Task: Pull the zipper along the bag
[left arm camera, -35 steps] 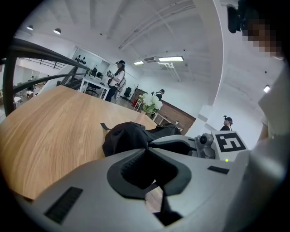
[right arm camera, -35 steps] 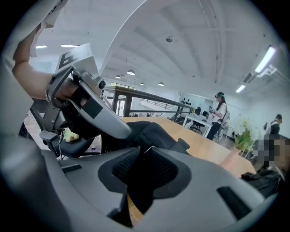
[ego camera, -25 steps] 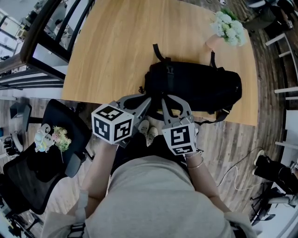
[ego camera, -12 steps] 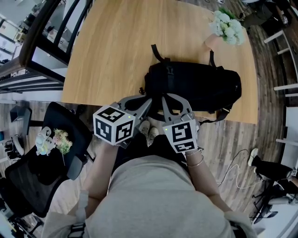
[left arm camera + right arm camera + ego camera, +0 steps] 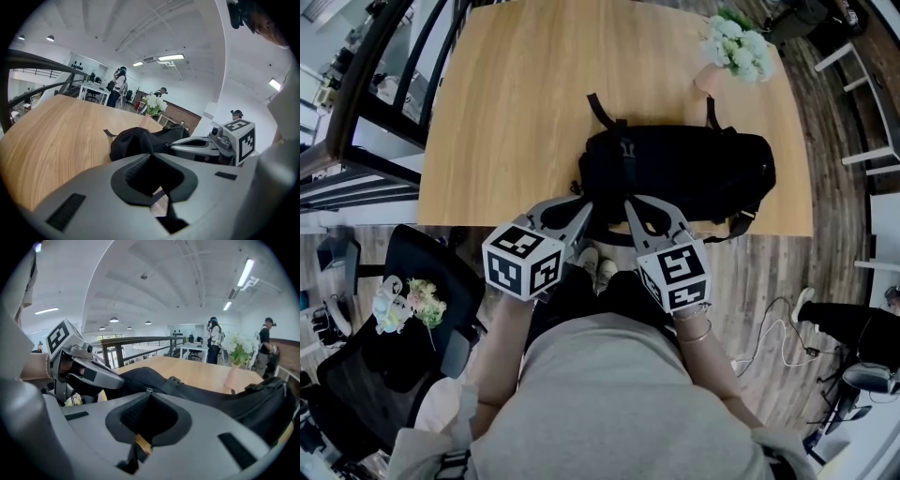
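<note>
A black bag (image 5: 684, 173) lies lengthwise on the wooden table (image 5: 516, 112), close to its near edge. My left gripper (image 5: 587, 208) is shut, and its tips rest against the bag's near left end; in the left gripper view (image 5: 151, 154) the bag (image 5: 133, 143) bulges right behind the tips. Whether fabric is pinched there I cannot tell. My right gripper (image 5: 628, 208) stands beside it, shut at the same edge. In the right gripper view (image 5: 148, 393) a small metal zipper pull (image 5: 147, 390) sticks out between the closed tips, with the bag (image 5: 225, 399) stretching away to the right.
A pink vase of white flowers (image 5: 729, 49) stands at the table's far right corner. A black railing (image 5: 356, 122) runs along the left. Below the table edge are a black office chair (image 5: 403, 328) and a cable (image 5: 769, 342) on the floor.
The head view has shifted a little, so the bag sits slightly higher and to the left. Both grippers stay at the bag's near left edge.
</note>
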Available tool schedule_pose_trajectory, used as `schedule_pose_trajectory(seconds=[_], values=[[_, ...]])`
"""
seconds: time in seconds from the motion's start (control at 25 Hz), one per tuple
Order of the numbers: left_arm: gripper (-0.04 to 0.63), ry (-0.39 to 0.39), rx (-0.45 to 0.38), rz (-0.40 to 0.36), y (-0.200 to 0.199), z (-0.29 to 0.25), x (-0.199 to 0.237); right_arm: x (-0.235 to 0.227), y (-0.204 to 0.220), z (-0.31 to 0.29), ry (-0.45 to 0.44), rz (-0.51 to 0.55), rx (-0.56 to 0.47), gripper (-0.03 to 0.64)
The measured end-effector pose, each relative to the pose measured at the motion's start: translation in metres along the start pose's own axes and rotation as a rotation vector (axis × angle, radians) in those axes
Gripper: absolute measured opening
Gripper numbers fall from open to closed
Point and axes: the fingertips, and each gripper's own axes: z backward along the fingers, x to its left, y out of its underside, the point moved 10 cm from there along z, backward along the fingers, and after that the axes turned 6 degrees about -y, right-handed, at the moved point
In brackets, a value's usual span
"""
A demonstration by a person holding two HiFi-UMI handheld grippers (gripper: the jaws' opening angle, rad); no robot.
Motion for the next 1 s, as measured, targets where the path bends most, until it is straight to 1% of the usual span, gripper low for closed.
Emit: schedule_pose_trajectory(seconds=[0.28,0.44,0.6,0.76,0.88,1.0], values=[[0.031,0.007,-0.003,0.007,-0.002,0.000,0.006,-0.017,0.005,0.015,0.098,-0.050,0.005,0.011],[0.031,-0.013,-0.021,0.019,-0.003,-0.001,0.008,-0.035,0.008,0.024,0.152,-0.059,-0.005,0.009],[0.032,-0.063,-0.037,0.033,-0.002,0.000,0.008,-0.055,0.013,0.036,0.175,-0.066,-0.011,0.011],[0.032,-0.139,-0.059,0.054,0.000,0.000,0.006,-0.076,0.017,0.048,0.182,-0.068,-0.010,0.010],[0.032,-0.193,-0.078,0.079,0.004,0.001,0.001,-0.087,0.018,0.054,0.156,-0.053,-0.011,0.011],[0.032,-0.241,-0.087,0.080,0.005,0.000,-0.005,-0.091,0.019,0.056,0.134,-0.041,-0.012,0.011]])
